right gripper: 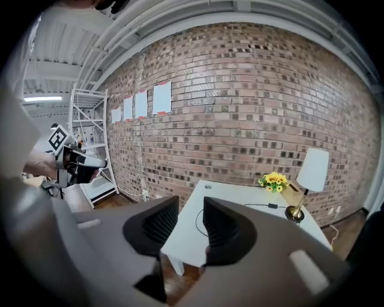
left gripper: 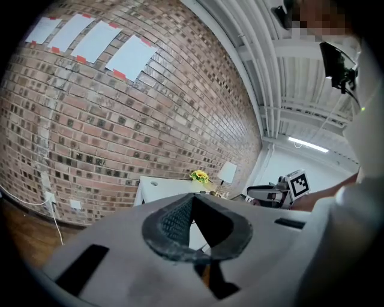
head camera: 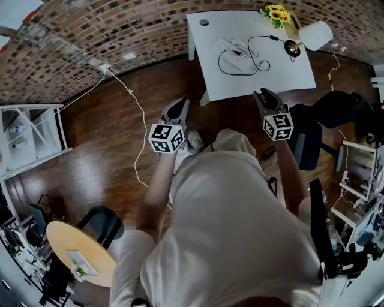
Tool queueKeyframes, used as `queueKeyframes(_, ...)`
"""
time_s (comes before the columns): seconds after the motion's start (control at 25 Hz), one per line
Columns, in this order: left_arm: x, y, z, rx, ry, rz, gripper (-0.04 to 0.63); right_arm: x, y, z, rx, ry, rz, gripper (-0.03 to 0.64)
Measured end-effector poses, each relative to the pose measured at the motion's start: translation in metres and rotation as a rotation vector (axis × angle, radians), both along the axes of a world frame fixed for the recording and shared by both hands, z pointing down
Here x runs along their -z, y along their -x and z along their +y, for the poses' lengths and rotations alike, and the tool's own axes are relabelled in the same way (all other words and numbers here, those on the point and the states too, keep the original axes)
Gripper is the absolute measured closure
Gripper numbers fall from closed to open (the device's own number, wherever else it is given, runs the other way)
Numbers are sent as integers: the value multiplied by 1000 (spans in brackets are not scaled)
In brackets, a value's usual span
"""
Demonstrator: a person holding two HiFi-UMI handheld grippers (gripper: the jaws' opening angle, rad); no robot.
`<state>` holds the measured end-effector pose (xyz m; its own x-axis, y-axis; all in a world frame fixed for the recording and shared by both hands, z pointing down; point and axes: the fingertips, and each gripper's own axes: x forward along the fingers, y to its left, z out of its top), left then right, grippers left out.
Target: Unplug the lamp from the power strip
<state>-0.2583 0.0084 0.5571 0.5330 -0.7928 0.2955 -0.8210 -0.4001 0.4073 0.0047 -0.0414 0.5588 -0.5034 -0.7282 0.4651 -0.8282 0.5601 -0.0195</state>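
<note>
A white table [head camera: 288,75] stands against the brick wall, ahead of both grippers. On it, the lamp [head camera: 312,36] with a white shade and brass base stands at the right. Its black cord [head camera: 259,66] loops left to a white power strip [head camera: 233,47]. My left gripper [head camera: 180,103] is held over the wooden floor short of the table, and its jaws meet at the tips with nothing in them. My right gripper [head camera: 262,93] hovers at the table's near edge, open, with a clear gap and nothing between the jaws. In the right gripper view the lamp [right gripper: 313,171] lies far beyond the jaws.
Yellow sunflowers [head camera: 276,13] sit beside the lamp. A white cable [head camera: 135,108] trails across the floor from a wall socket. A black office chair [head camera: 336,111] stands right of the table. White shelves [head camera: 30,138] stand at the left, with a round wooden table [head camera: 78,252] behind.
</note>
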Motion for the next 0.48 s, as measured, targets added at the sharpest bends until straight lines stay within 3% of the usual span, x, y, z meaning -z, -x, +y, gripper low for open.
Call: queueKeyframes(0.48, 28, -30, 71, 47, -30, -56, 592, 28, -15, 63, 121, -98, 18, 503)
